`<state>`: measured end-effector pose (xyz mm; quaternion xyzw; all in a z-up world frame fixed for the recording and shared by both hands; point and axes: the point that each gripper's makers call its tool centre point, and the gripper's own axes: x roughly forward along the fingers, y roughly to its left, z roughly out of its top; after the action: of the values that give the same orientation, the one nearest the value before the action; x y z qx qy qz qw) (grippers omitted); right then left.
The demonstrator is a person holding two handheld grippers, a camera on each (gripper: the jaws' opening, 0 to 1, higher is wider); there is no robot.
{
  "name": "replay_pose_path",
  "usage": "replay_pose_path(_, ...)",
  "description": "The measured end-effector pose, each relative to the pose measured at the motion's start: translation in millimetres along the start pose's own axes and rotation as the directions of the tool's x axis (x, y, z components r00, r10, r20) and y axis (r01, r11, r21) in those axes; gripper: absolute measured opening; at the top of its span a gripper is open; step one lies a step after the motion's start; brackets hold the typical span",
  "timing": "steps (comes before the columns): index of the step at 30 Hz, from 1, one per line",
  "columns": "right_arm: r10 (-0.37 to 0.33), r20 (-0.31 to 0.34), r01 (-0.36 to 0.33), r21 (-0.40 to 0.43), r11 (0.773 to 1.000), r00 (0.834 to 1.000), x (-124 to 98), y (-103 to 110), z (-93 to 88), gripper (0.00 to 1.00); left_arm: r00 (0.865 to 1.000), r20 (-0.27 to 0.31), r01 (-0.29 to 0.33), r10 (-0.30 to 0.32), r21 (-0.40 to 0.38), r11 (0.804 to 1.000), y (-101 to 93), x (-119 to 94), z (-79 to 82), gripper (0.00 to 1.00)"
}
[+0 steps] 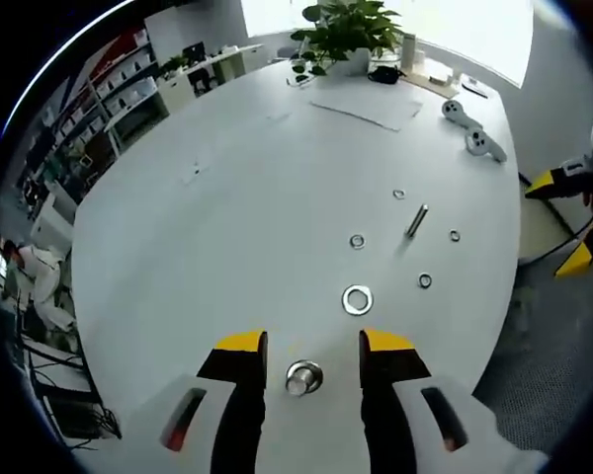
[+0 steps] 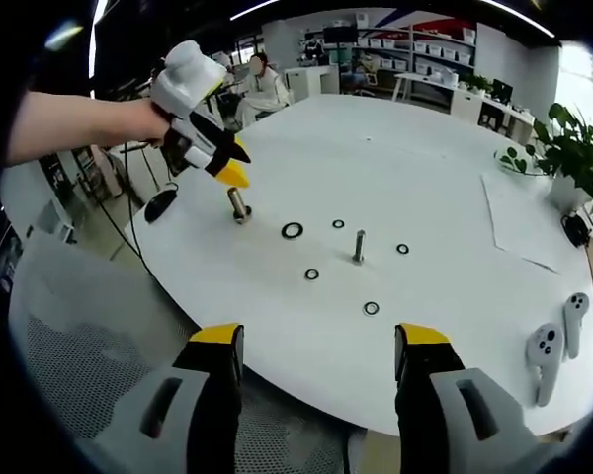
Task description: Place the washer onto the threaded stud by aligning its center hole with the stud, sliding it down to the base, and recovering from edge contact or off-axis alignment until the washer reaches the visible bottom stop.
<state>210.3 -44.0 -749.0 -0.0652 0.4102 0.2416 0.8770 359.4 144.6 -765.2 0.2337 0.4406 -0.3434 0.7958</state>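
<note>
Near the table (image 1: 227, 197) edge, the left gripper (image 1: 313, 357) straddles a stud (image 1: 303, 377), jaws wide and empty. The big washer (image 1: 357, 299) lies just beyond, ungrasped. The right gripper (image 2: 319, 351) hangs wide off the edge. Risk: closing jaws could topple the stud.

The left gripper (image 1: 312, 357) has two black jaws capped with yellow tips, each rising from a pale grey-white moulded housing. Each housing bears a dark oval slot, the one at seven o'clock glowing faintly orange-red. The right gripper (image 2: 319, 351) is built alike: black jaws, yellow caps, grey bodies with dark elongated recesses. In the right gripper view, at ten o'clock, the left gripper shows from outside as a white rounded shell over a black body with a yellow tip, held by a bare forearm (image 2: 74, 123), no sleeve visible.
</note>
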Motion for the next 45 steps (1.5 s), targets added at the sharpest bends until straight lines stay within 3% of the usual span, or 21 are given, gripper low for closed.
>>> replay_pose_path(19,-0.009,0.003,0.009,0.015,1.0,1.0,-0.1,-3.5,0.4,0.64,1.0,0.0,0.017,-0.017,0.025,1.0,-3.8,5.1,17.5,0.34)
replay_pose_path(27,-0.017,0.008,0.017,0.025,1.0,1.0,-1.0,-5.6,0.6,0.64,0.999,0.0,0.032,-0.033,0.039,0.999,-16.3,9.2,24.8,0.34)
replay_pose_path(41,-0.026,0.021,0.025,0.045,0.999,0.999,-2.4,-8.6,1.9,0.64,0.994,-0.073,0.079,-0.075,0.054,0.995,-35.3,32.8,17.0,0.33)
replay_pose_path(45,-0.028,0.025,0.027,0.053,0.998,0.999,-3.2,-9.4,2.4,0.64,0.988,-0.119,0.103,-0.096,0.05,0.993,-43.2,41.2,11.6,0.33)
